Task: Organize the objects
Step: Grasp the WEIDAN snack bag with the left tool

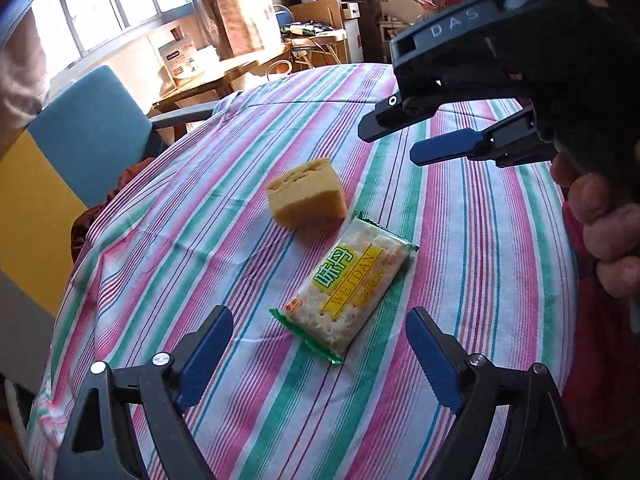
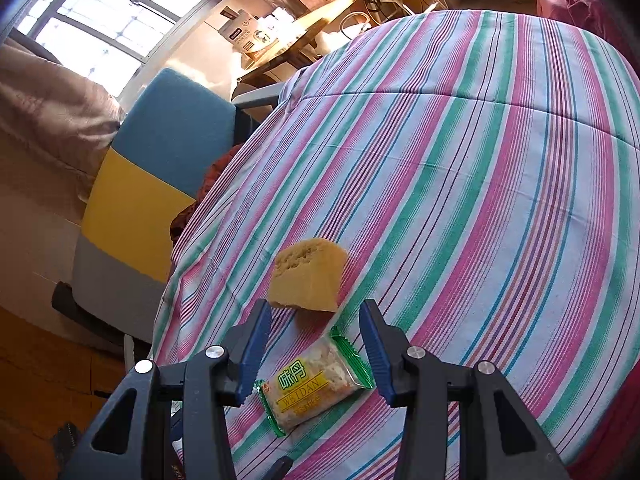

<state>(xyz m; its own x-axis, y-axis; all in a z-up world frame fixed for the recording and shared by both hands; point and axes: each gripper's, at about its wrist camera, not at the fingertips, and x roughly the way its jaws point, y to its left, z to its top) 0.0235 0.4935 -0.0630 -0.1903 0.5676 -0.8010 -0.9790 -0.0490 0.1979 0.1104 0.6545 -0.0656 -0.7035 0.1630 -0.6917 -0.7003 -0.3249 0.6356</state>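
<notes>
The cracker pack [image 1: 346, 286] lies on the table [image 1: 460, 240] just beside the sponge [image 1: 306, 192], not yet picked. The left gripper [image 1: 320, 356] hovers over it, jaws wide open and empty; the right gripper [image 2: 316, 354] has open, empty jaws too. Next, I think, one gripper must lower and close across the pack.

We hold the left hand-held gripper [image 1: 320, 344] tilted downward, its two blue-padded fingers [image 1: 208, 356] spread wide with nothing pressed between them. The right hand-held gripper [image 1: 394, 140] reaches in from the upper right of the left wrist view, angled down, its dark body gripped by our right hand [image 1: 604, 236], whose fingers curl round the handle. Its jaws stand narrower than the left ones, parted and clamping nothing.
</notes>
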